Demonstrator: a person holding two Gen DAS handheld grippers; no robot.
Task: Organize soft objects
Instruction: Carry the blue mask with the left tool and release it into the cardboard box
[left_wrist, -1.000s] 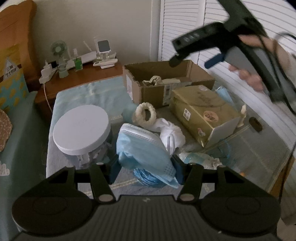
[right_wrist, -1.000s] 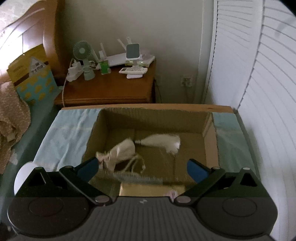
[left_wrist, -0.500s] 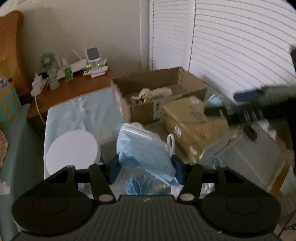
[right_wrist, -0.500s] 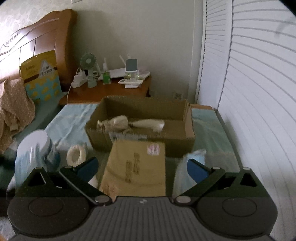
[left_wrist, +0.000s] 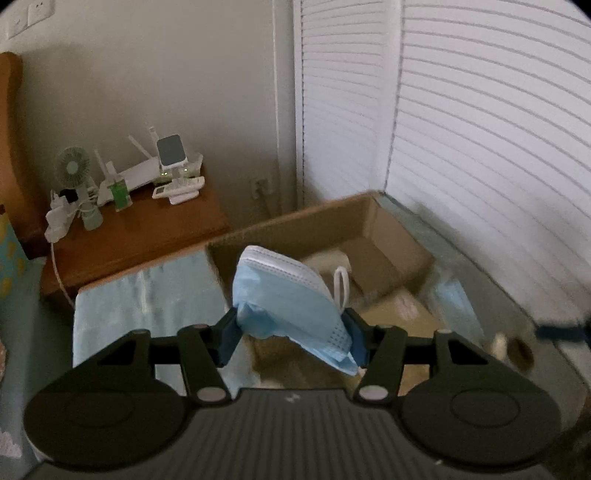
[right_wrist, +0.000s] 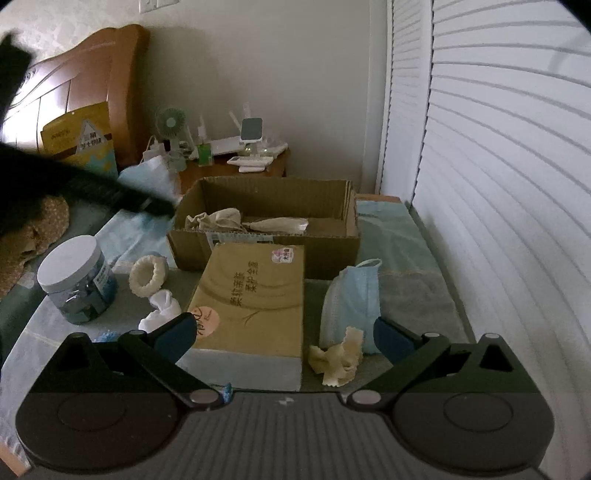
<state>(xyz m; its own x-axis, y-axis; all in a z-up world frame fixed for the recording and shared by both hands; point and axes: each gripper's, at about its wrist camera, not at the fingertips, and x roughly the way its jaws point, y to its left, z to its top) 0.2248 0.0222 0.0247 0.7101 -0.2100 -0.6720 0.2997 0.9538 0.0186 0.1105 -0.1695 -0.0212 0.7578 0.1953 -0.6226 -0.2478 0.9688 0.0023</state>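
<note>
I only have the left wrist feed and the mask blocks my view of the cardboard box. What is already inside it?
Observer: From the right wrist view, the cardboard box holds two beige cloth pouches.
Operator: Anything soft left outside it?
Observer: Yes, another blue face mask lies in front of the box, right of the yellow carton.
Operator: Is the right claw carrying something?
Observer: No, the right claw is open and empty; a crumpled cream ribbon lies between its fingers on the bed.

you face a plain pale wall (right_wrist: 295, 92), white louvred doors (right_wrist: 498, 184), a wooden nightstand (left_wrist: 140, 236) and carved headboard (right_wrist: 85, 92).
</note>
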